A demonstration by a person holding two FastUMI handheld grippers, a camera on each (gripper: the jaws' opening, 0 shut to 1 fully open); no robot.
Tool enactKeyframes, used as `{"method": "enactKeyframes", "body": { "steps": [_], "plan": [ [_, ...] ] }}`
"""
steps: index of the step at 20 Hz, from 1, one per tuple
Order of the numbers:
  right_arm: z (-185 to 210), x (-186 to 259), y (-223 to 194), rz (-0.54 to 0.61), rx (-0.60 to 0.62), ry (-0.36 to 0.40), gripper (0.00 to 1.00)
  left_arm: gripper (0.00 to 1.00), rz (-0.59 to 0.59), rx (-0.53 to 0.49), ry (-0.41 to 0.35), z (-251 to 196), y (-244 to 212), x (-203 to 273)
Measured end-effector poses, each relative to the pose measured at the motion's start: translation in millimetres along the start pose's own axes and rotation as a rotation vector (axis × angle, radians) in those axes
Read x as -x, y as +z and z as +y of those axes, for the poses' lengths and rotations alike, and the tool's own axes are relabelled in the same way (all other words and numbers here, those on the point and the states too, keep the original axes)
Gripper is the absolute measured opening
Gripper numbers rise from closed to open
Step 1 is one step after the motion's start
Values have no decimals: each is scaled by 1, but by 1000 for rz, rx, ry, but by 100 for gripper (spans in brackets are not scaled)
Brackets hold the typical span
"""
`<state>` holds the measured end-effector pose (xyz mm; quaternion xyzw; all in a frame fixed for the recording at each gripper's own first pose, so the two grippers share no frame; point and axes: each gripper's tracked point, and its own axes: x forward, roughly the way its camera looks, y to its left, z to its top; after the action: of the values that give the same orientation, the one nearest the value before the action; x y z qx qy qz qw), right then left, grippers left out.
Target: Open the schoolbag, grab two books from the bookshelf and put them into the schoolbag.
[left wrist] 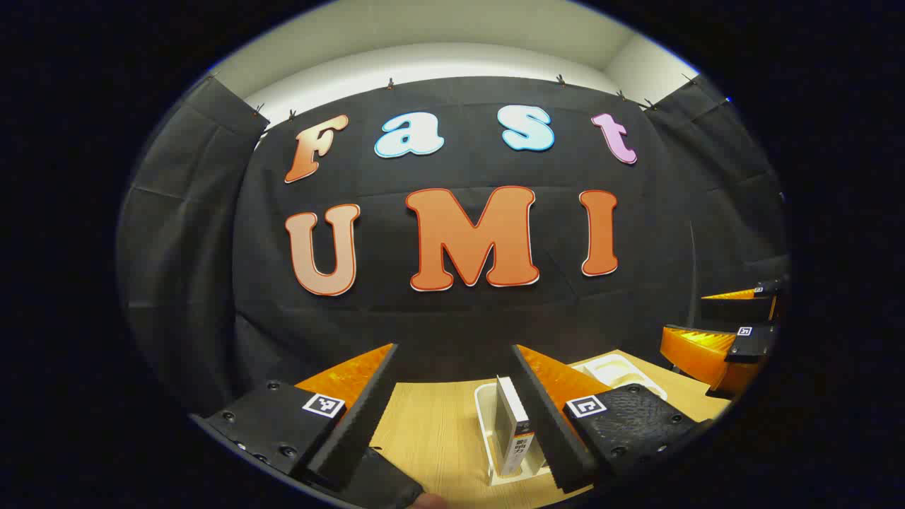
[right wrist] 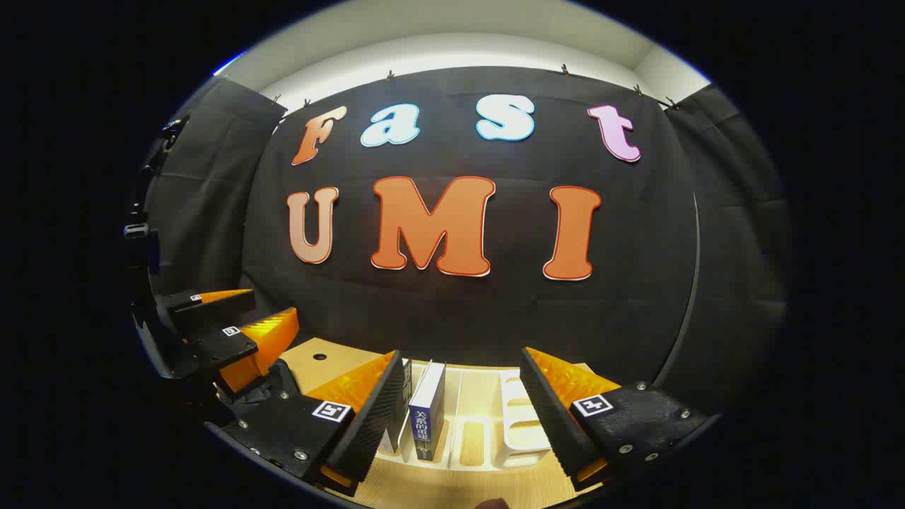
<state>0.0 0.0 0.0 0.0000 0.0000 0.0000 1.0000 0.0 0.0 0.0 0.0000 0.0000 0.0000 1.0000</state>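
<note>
Left tongs [left wrist: 452,396]: I see them spread wide, holding nothing, above the wooden counter [left wrist: 431,431]. White bookshelf [left wrist: 488,424] ahead; one book [left wrist: 512,428] stands upright in it, spine toward me, lettering too small to read.

Right tongs [right wrist: 459,403]: also wide, empty. Right gripper view adds a blue book [right wrist: 426,410], upright, spine lettering vertical, between the fingers but untouched.

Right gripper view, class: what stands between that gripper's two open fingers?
In the right gripper view, a dark blue book stands upright in the white bookshelf rack, between the open right gripper fingers, nearer its left finger and untouched.
</note>
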Motion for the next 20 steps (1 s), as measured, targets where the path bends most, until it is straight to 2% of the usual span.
{"method": "enactKeyframes", "body": {
  "steps": [2, 7, 8, 11, 12, 13, 15, 20],
  "plan": [
    [-2, 0, 0, -4, 20, -3, 98, 98, 3, 15, 19, 4, -5, 2],
    [2, 3, -8, 22, -30, 32, 100, 100, 46, 24, 37, 2, -14, 12],
    [2, 2, -8, 21, -29, 37, 98, 98, 52, 24, 48, 5, -15, 16],
    [-1, 2, -10, 20, -31, 48, 100, 98, 46, 28, 73, 11, -8, 21],
    [-3, 2, -11, 25, -33, 53, 98, 98, 42, 25, 85, 15, -4, 20],
    [-6, 1, -11, 29, -32, 53, 100, 100, 45, 24, 96, 19, 0, 20],
    [-15, -1, -8, 23, -37, 38, 98, 98, 45, 27, 113, 23, 7, 20],
    [-31, -10, 4, -18, -36, 33, 98, 100, 45, 22, 158, 39, 8, 18]
  ]
}}
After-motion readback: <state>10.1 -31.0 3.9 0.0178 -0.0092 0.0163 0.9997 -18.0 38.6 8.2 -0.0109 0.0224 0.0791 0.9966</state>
